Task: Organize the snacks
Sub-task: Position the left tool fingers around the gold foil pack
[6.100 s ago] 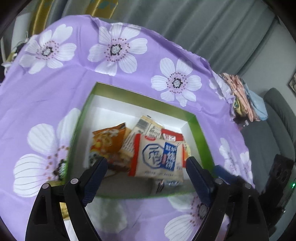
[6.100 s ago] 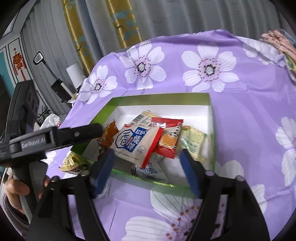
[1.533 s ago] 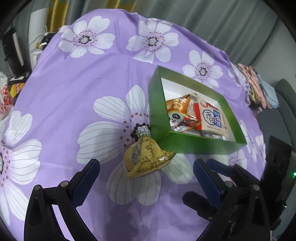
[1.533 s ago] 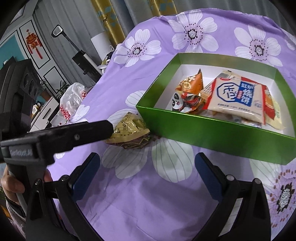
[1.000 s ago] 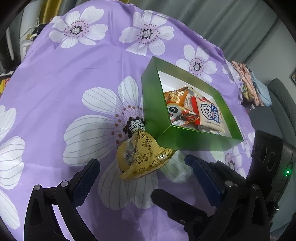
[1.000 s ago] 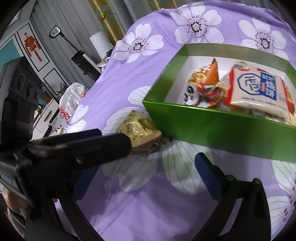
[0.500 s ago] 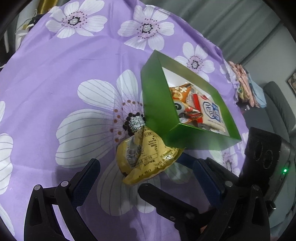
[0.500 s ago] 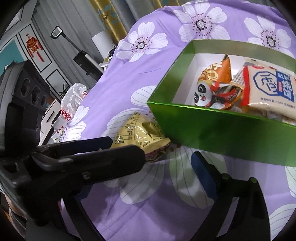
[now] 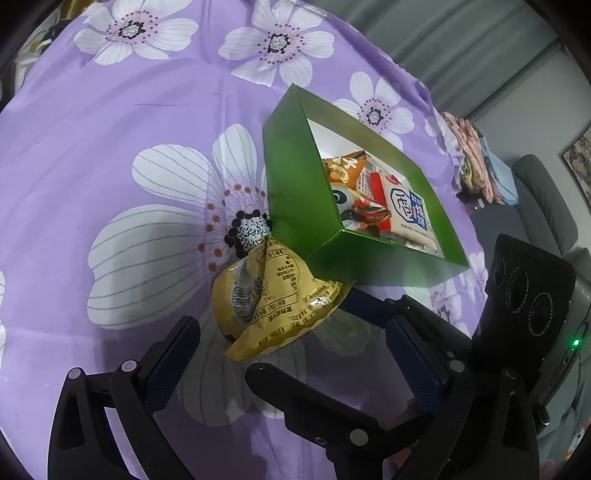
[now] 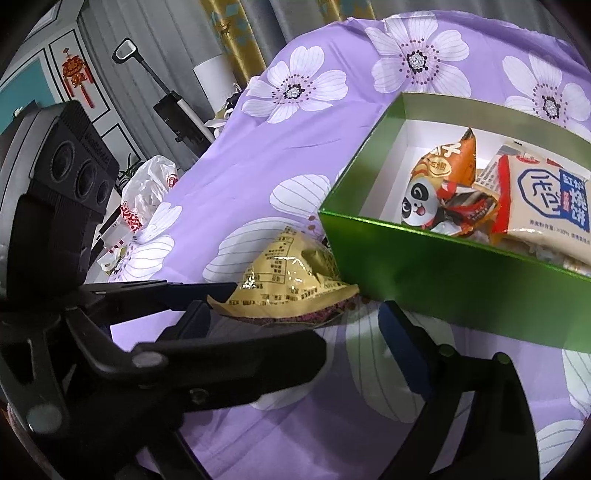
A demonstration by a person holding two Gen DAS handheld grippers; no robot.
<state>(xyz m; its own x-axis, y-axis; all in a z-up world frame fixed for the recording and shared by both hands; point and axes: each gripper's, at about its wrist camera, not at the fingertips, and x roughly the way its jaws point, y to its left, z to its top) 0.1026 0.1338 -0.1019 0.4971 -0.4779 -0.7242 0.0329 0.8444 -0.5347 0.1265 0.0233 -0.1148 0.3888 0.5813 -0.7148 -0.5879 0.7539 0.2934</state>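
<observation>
The table is covered with a purple cloth [image 9: 110, 110] printed with big white flowers. Behind it hang grey curtains [image 9: 461, 40], and beside them yellow curtains with a blue pattern [image 10: 236, 33]. At one side stands a grey armchair [image 9: 546, 195], and folded fabrics [image 9: 476, 155] in pink and light blue lie at the edge of the table near it. A framed picture [image 9: 578, 162] hangs on the grey wall. On the other side there is a red knot ornament [image 10: 75, 75] on a panelled wall, a white plastic bag [image 10: 147, 192] (with red print), and a black stand [image 10: 177, 114] with a small rectangular head. The light is soft and rather dim.
</observation>
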